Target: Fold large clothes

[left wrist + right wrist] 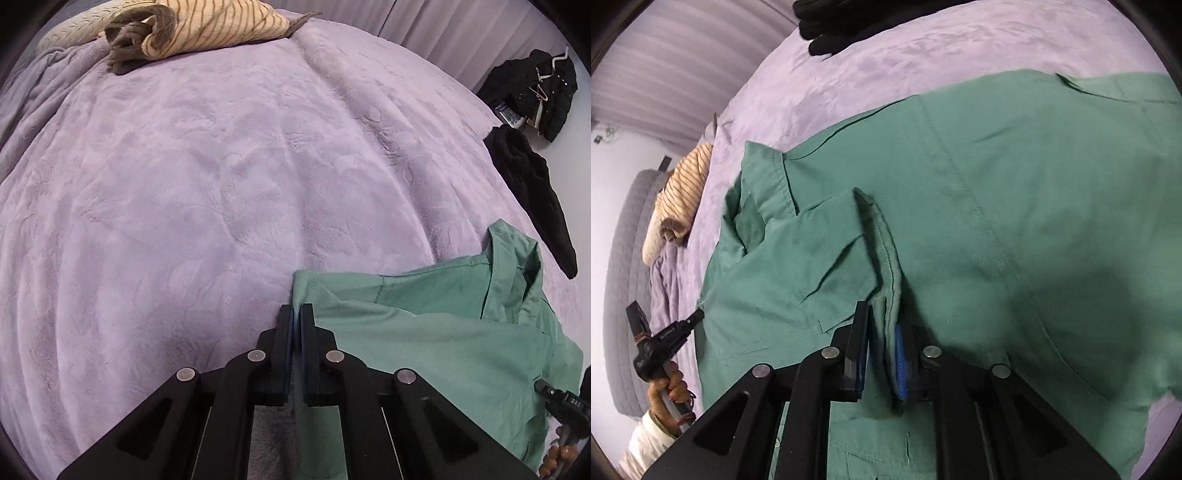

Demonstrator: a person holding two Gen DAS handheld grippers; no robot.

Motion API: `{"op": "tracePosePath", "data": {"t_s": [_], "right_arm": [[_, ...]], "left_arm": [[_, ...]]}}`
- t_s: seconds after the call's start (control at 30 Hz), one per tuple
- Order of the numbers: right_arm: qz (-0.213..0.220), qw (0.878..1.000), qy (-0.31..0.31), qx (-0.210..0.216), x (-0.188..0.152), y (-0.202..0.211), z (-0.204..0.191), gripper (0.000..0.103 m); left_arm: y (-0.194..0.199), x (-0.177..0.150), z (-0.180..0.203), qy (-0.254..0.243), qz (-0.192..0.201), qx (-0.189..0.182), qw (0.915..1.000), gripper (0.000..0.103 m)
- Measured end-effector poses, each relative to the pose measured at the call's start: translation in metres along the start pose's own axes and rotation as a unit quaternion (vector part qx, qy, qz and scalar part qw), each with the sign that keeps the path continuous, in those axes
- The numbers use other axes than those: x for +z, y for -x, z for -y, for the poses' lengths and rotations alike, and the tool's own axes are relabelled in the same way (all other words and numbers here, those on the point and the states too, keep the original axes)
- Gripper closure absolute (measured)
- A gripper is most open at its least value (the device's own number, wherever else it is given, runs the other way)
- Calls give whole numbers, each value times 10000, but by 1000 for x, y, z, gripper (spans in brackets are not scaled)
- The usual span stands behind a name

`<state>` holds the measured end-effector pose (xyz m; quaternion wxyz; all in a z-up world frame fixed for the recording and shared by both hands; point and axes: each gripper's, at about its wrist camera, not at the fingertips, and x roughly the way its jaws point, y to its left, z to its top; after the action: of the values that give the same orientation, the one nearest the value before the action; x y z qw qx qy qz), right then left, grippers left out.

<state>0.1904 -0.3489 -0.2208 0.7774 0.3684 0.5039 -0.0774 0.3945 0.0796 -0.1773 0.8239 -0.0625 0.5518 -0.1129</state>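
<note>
A large green shirt (1015,206) lies spread on the lilac bedspread (184,184). In the left wrist view the shirt (424,332) lies at the lower right with its collar toward the bed's edge. My left gripper (296,314) is shut on an edge of the shirt. It also shows in the right wrist view (696,315) at the shirt's left edge. My right gripper (884,317) has its jaws slightly apart with the cuff of a folded-over sleeve (886,243) between them.
A cream striped garment (207,26) lies bunched near the head of the bed. Black clothes (532,184) lie at the bed's far edge, more black clothes with hangers (535,88) beyond. A grey padded headboard (624,277) stands at the left.
</note>
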Motion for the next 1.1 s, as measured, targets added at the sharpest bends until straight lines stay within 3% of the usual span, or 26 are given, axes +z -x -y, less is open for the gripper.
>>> {"op": "tracePosePath", "data": {"t_s": [0.03,0.07,0.1,0.13,0.27,0.37,0.43,0.5,0.53,0.57,0.6,0.63,0.8,0.93,1.0,1.1], "right_arm": [[43,9999,-54,-152,-3,7,0,80],[97,9992,-15,-375,-7,15,-5,70],[142,9989,53,-450,-12,22,-11,60],[165,9993,127,-318,-19,30,-20,59],[-294,9950,438,842,-59,33,-75,55],[-1173,9748,161,1889,-108,-15,-120,55],[-1647,9608,17,2228,-139,-55,-152,55],[-1787,9541,-46,2402,-159,-86,-178,55],[-1757,9545,-128,2405,-165,-99,-188,55],[-1692,9542,-232,2455,-168,-109,-195,63],[-1646,9538,-270,2498,-169,-117,-200,97],[-1673,9538,-268,2479,-171,-126,-207,100],[-2118,9533,386,2117,-203,-162,-236,101],[-2460,9491,468,1909,-206,-147,-224,100],[-2279,9551,841,1697,-198,-121,-216,100],[-1460,9740,1292,1155,-162,-68,-190,98]], "left_arm": [[6,3,-5,59,60,193,9998,99],[15,6,-13,92,138,534,9984,99],[22,8,-18,93,165,656,9977,99],[29,9,-24,88,148,607,9980,99],[55,-7,-38,-107,-26,649,9978,99],[72,-31,-48,-83,-43,735,9973,99],[79,-49,-53,-30,-84,768,9970,99],[87,-68,-59,-23,-89,828,9965,98],[89,-75,-62,-30,-111,875,9961,98],[92,-81,-66,-30,-135,878,9960,98],[95,-86,-68,-34,-143,860,9962,98],[96,-91,-71,-46,-151,859,9962,98],[90,-106,-75,-26,-351,822,9960,98],[89,-114,-50,-251,-325,604,9973,98],[87,-117,-29,-472,-280,502,9972,98],[73,-124,0,-669,-309,369,9966,98]]}}
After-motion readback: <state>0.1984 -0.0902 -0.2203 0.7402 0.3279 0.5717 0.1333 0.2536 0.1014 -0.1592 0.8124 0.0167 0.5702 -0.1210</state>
